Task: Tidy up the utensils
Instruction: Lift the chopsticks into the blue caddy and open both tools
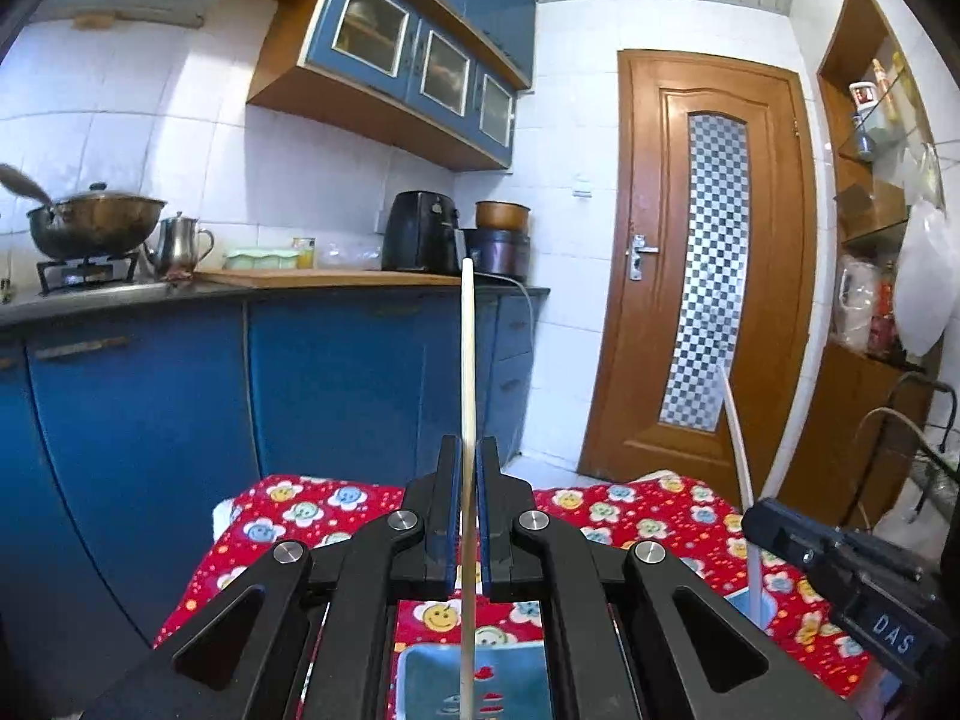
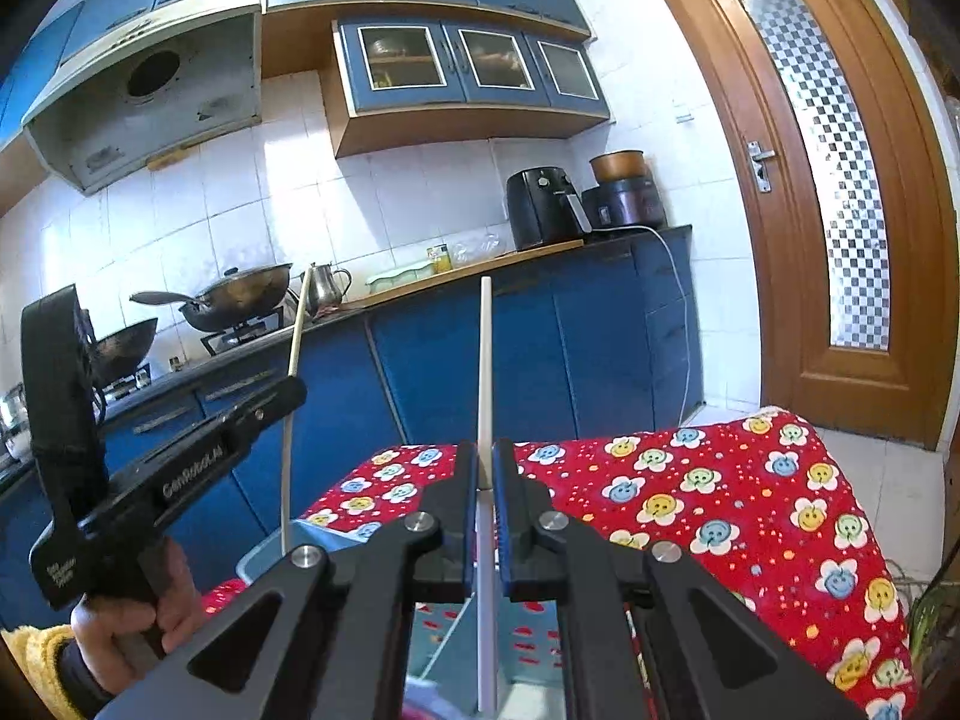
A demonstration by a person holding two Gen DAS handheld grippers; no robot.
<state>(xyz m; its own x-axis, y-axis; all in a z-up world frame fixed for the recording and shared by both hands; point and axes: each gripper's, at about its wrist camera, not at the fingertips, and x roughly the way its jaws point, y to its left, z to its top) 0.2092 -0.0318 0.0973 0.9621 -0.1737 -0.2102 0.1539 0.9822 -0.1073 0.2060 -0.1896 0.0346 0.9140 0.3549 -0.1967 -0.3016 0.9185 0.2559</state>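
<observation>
Left tool (image 1: 468,516) clenched on a pale chopstick (image 1: 467,360); right tool (image 2: 486,516) clenched on a white chopstick (image 2: 485,372), both upright above the blue container (image 1: 420,678) on the floral-clothed counter (image 2: 750,480). Lower each vertically before releasing. Legible: "DAS", "GenRobot.AI".

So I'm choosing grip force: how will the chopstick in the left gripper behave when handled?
The chopstick stands straight with no sag above the left gripper, so probably stiff. It looks thin, likely light. Its smooth, narrow shaft could pivot or slip between the pads, and roll if laid down.
</observation>
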